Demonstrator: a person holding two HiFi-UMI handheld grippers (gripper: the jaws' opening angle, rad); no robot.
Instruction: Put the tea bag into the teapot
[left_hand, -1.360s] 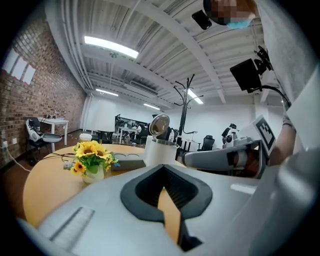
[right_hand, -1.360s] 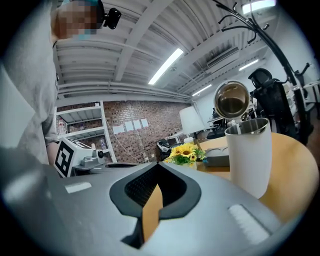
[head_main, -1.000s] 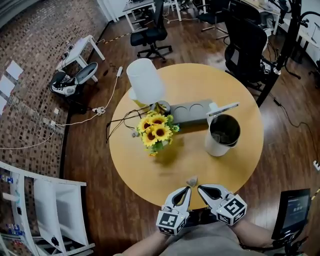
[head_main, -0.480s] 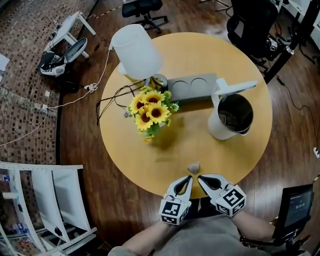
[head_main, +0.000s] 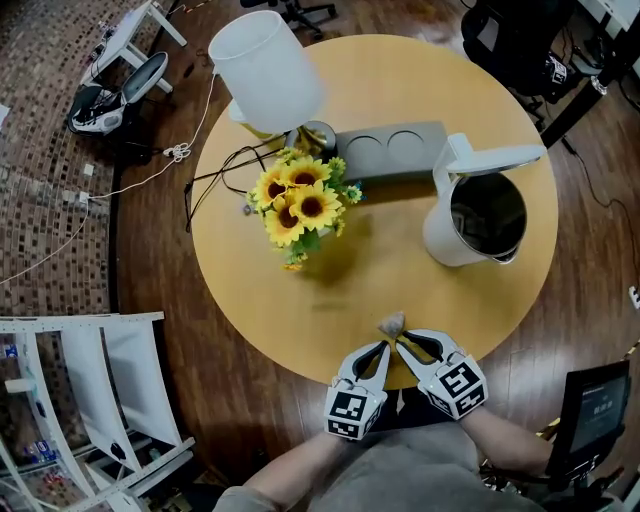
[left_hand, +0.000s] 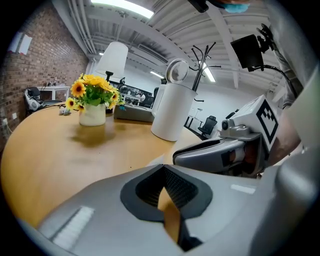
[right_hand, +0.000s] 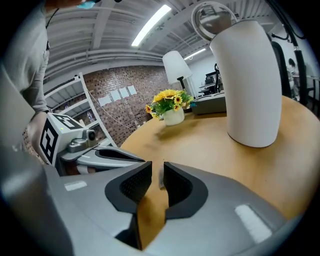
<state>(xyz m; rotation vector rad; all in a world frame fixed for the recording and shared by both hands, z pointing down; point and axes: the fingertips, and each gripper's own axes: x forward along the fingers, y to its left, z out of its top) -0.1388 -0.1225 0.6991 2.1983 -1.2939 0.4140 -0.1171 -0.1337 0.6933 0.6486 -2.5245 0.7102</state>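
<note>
The round light-wood table carries every item concerned. The tall white lamp with a conical shade stands at the far left edge, well apart from the working area. The white cylindrical teapot stands on the right half with its flat white lid swung up and back, so the dark mouth is exposed from above; in my judgement it is left this way to receive the bag without further handling. Behind it lies a grey rectangular tray with two round recesses, and to the left of that a bunch of yellow sunflowers in a small pale vase, with a black cable trailing off beside them. None of these lies between the near edge and the teapot, and the bare tabletop gives a clear path; only the raised lid at the far rim calls for care. The left gripper is empty, its jaws closed together at the tips, apparently on standby. The right gripper has just been opening its jaws; a thin pale sliver shows in the narrow gap, unpressed. The small greyish-tan tea bag lies on the table at the near edge, just ahead of both grippers' tips and not yet gripped.
</note>
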